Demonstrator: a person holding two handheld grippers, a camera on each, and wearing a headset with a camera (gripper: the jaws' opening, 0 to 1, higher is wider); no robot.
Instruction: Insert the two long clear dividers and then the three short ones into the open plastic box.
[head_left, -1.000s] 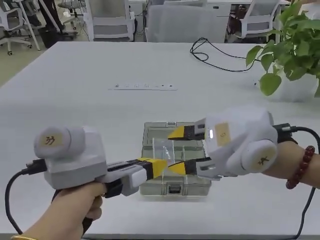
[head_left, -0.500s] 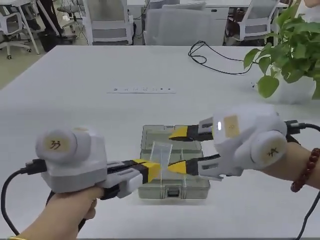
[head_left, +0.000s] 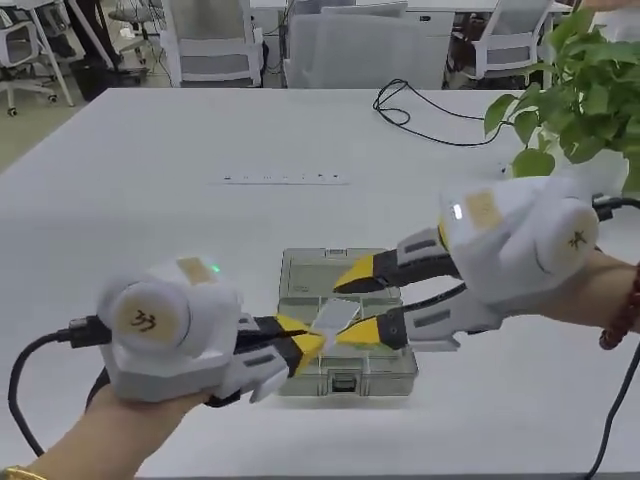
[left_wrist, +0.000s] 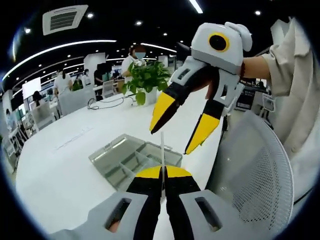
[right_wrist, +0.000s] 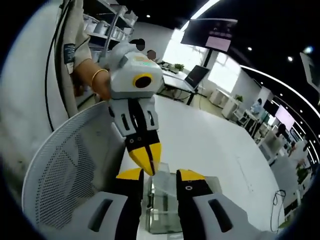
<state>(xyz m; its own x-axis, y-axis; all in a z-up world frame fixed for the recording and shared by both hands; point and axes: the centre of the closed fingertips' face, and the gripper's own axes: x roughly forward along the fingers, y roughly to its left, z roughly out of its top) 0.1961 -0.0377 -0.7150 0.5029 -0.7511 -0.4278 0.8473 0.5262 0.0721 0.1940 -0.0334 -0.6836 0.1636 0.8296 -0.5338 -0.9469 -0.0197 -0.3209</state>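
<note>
**Divider over box, free end in right gripper's gap**

A clear divider (head_left: 333, 318) is pinched in the pressed-together jaws of the left gripper (head_left: 303, 345), just above the near half of the open plastic box (head_left: 300, 262). Its long axis is directed from those tips into the spread jaws of the right gripper (head_left: 350, 310); contact there cannot be told. Both grippers are held tip to tip over the box.

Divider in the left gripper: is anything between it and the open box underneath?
Only the right gripper: its open jaws flank the clear divider held by the left gripper, just above the box. No other visible obstacle.
</note>
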